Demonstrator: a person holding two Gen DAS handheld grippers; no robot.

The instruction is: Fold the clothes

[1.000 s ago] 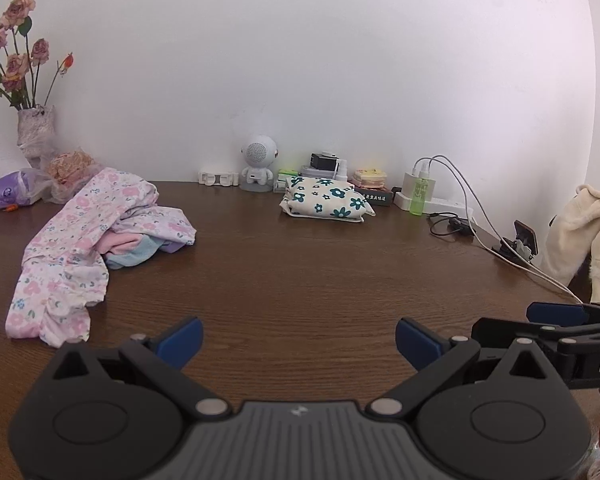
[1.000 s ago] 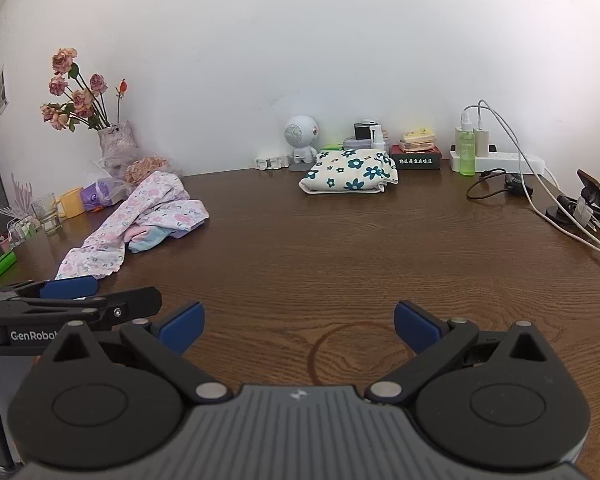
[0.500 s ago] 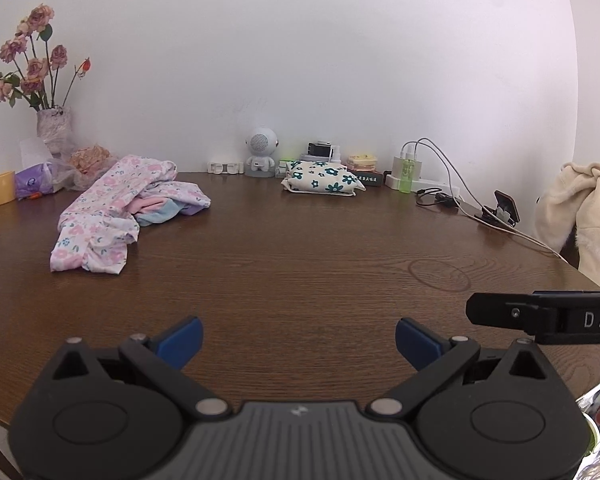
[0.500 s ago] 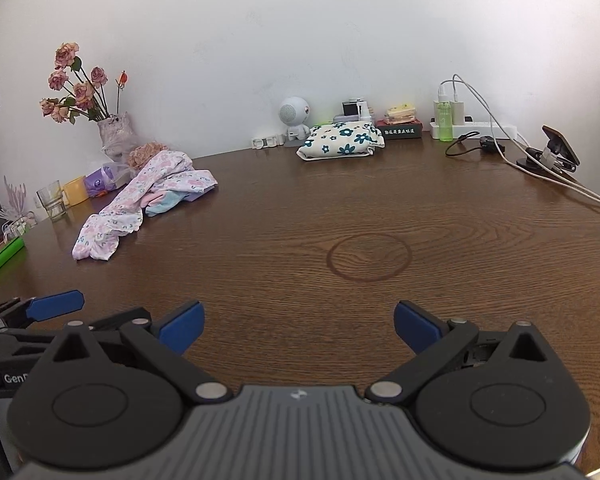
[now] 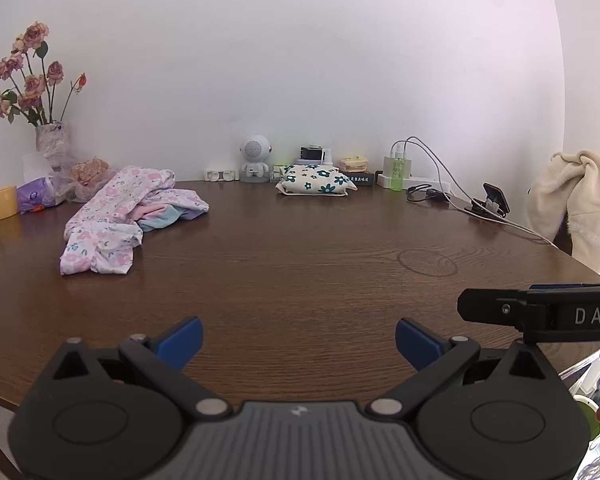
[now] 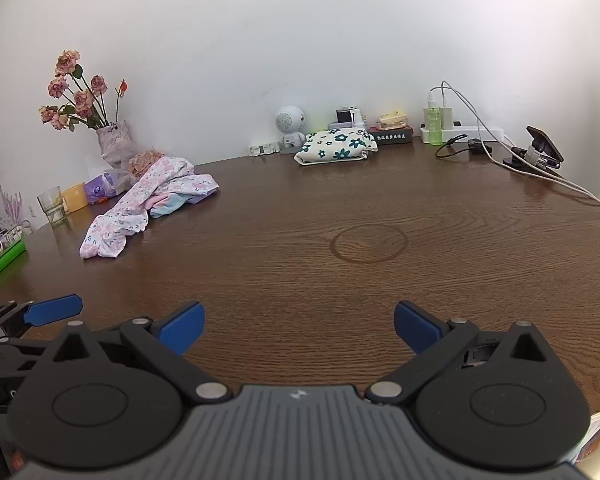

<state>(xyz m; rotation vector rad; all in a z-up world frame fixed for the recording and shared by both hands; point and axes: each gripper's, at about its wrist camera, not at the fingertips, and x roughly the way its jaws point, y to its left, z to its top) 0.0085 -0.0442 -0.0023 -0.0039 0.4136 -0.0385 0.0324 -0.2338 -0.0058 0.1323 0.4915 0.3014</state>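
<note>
Left gripper hovering over near table edge, jaws spread wide, holding nothing. Right gripper doing likewise beside it, also empty. Crumpled floral clothes lying far-left on table, well apart from both. Folded floral bundle sitting near wall.

The right gripper spreads wide at the bottom over a brown table; crumpled floral clothes lie left of centre, a folded cloth upper centre
</note>
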